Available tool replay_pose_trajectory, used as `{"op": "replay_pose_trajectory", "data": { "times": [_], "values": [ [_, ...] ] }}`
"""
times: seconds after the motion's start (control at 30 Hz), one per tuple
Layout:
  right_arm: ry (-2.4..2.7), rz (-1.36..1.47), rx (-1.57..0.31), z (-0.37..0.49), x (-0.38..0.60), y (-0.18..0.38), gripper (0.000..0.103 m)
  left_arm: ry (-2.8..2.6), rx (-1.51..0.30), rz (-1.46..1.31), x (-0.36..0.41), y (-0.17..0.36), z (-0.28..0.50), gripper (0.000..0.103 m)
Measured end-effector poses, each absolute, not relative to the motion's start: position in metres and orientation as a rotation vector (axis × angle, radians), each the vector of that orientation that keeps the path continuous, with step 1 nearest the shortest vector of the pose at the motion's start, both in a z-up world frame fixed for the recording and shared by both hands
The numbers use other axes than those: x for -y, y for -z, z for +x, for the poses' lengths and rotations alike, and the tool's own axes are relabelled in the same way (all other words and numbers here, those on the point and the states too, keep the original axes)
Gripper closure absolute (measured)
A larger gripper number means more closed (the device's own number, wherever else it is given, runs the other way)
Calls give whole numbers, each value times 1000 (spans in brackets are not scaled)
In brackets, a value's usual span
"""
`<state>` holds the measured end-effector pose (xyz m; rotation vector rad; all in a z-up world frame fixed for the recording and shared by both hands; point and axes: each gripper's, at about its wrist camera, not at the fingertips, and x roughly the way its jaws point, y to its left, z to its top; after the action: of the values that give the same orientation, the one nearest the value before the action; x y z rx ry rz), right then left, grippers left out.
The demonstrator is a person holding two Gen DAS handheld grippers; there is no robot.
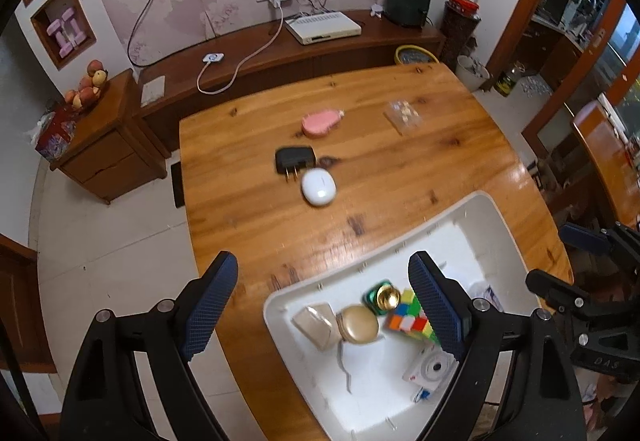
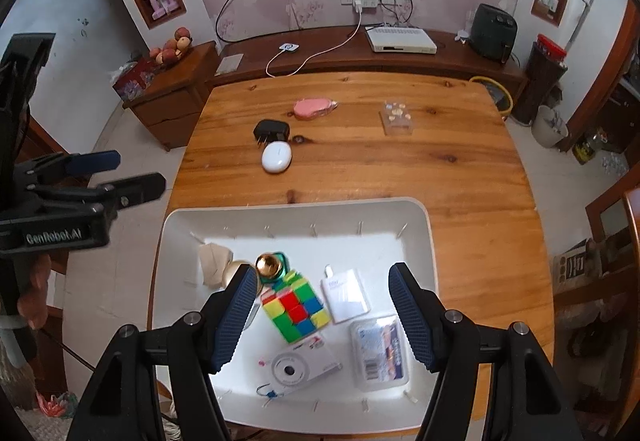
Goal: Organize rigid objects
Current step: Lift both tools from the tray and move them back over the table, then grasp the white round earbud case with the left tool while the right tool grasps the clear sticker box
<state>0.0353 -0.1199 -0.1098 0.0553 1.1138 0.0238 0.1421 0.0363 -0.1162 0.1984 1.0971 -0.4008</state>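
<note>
Both claws hang spread and empty, the left gripper (image 1: 324, 305) over the near-left rim of the white bin (image 2: 424, 233) and the right gripper (image 2: 320, 315) above the Rubik's cube (image 2: 296, 307) already inside. Four things remain on the table (image 2: 460, 177): the white case (image 2: 277, 157), black charger (image 2: 272, 131), pink item (image 2: 314, 107) and a clear box (image 2: 397, 119) (contents possibly small beads; too blurred to say). Reaching far could clip the bin's far wall, and case and charger, nearly touching, may be knocked together, though the right side has open room.
</note>
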Motion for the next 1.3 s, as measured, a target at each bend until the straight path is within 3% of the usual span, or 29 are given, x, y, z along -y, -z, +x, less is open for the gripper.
{"op": "replay_pose_trajectory", "data": {
  "times": [0.33, 0.57, 0.97, 1.3],
  "values": [
    [11, 12, -1036, 107, 169, 72, 34, 344, -1077, 183, -10, 104, 191, 14],
    [32, 38, -1046, 186, 214, 73, 34, 256, -1184, 112, 10, 138, 241, 14],
    [-4, 82, -1241, 306, 247, 186, 34, 117, -1427, -25, 26, 239, 297, 14],
    [-5, 97, -1400, 340, 250, 278, 34, 69, -1530, -20, 31, 292, 306, 14]
  ]
}}
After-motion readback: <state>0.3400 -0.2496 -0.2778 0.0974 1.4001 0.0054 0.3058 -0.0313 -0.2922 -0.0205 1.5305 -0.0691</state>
